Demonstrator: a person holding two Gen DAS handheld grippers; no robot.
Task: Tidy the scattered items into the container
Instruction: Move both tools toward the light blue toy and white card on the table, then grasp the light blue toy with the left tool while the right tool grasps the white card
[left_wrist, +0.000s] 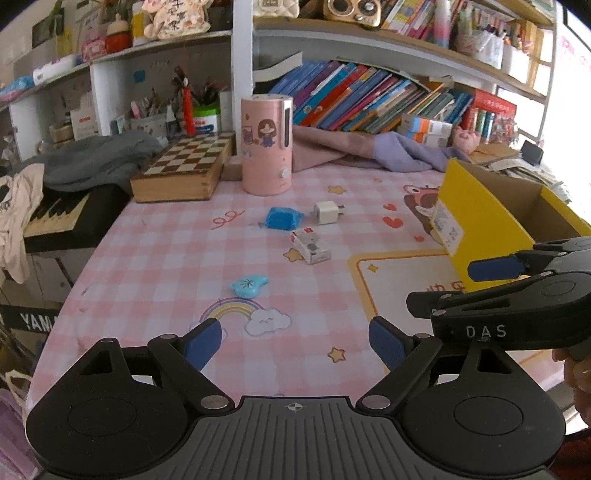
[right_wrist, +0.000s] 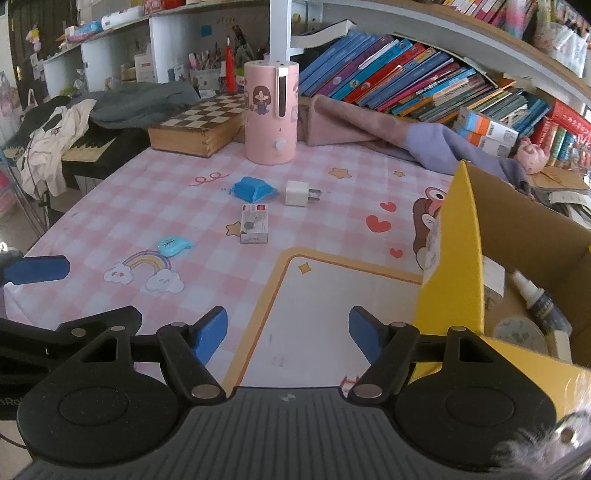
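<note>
Both grippers, left gripper (left_wrist: 295, 341) and right gripper (right_wrist: 288, 330), hover with jaws apart and empty; the white charger (right_wrist: 297, 193) looks light, rigid, best pinched across flat sides.

We are in a child's room at home: leaning picture books (left_wrist: 364, 98) on shelves at upper right, a chessboard box (left_wrist: 183, 168), a piano keyboard (left_wrist: 55, 218) at left, and a cartoon-printed pink checked worktop (left_wrist: 177, 266).
</note>
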